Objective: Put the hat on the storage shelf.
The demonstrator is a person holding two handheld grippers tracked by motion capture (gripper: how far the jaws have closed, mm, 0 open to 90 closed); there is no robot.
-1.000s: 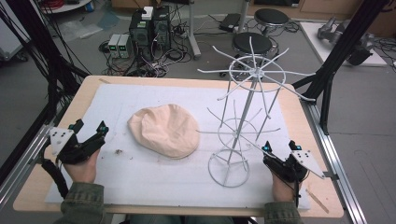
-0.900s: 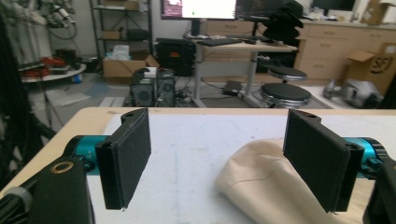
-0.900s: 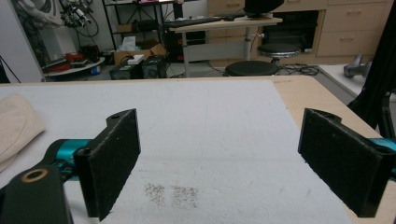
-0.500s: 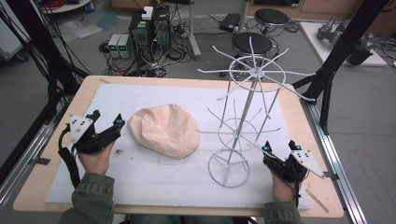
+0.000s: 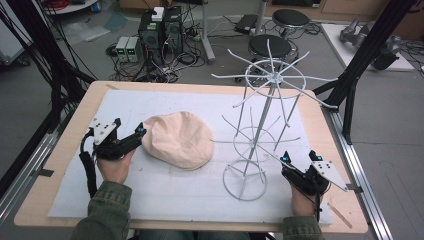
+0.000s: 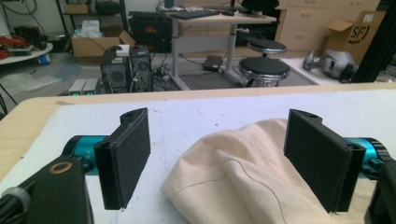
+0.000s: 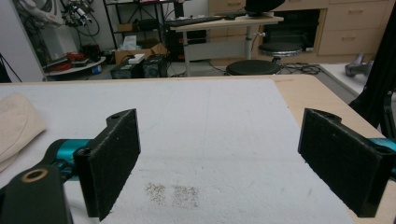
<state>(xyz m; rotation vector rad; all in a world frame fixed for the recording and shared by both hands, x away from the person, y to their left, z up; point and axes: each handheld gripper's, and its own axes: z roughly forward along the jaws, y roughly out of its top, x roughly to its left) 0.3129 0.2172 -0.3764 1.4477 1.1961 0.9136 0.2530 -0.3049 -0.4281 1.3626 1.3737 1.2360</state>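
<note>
A wooden table (image 5: pixel 60 150) carries a white mat (image 5: pixel 165 187); on the mat lie a cap (image 5: pixel 180 140) and a wire rack (image 5: pixel 245 182).

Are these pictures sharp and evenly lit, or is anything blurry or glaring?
High view: soft, even light, no glare, slightly grainy; the thin white wire rack blends into the white mat. Left gripper view: the cream cap is crisp, the background room soft. Right gripper view: the mat shows faint shadows.
</note>
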